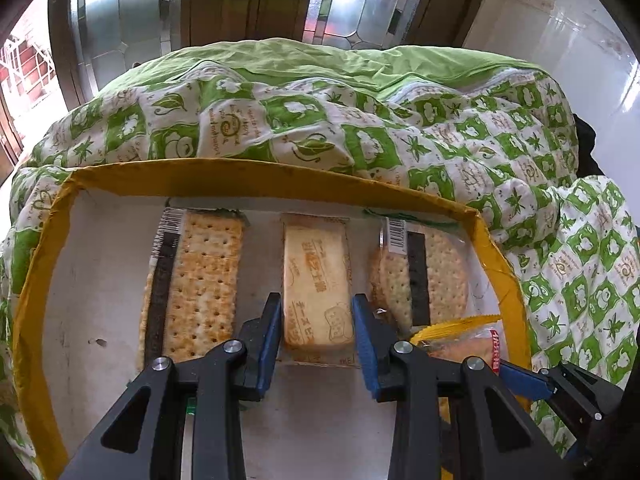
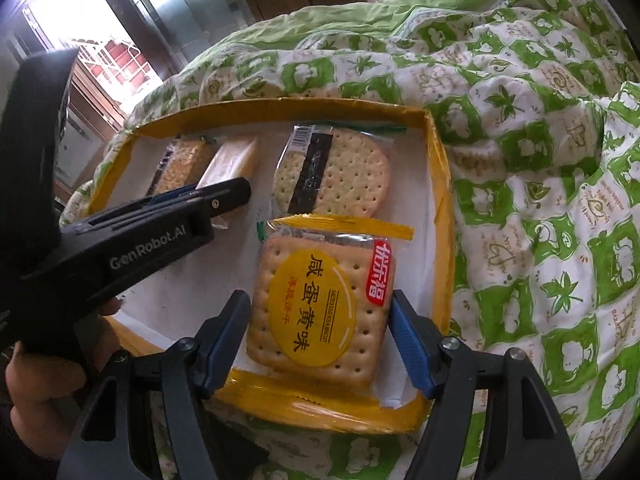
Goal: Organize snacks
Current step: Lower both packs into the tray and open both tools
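A shallow box with a yellow rim [image 1: 180, 176] [image 2: 440, 200] and a white floor lies on a quilt. At its back, side by side, lie a rectangular cracker packet [image 1: 204, 280] [image 2: 184, 164], a pale toast packet [image 1: 316, 272] [image 2: 236, 156] and a round cracker packet [image 1: 432, 276] [image 2: 336, 176]. My left gripper [image 1: 316, 332] [image 2: 236, 194] is shut on the near end of the toast packet. The right gripper [image 2: 320, 332] [image 1: 532, 384] is shut on a square cracker packet with a yellow oval label [image 2: 320, 300] [image 1: 460, 340]. That packet is at the box's near right corner, its near seam over the rim.
The green and white patterned quilt [image 1: 400, 128] [image 2: 540, 200] bulges around the box on all sides. Behind it stand a wooden door with patterned glass [image 1: 240, 0] and a white tiled wall [image 1: 560, 40]. A person's hand [image 2: 40, 380] holds the left gripper's handle.
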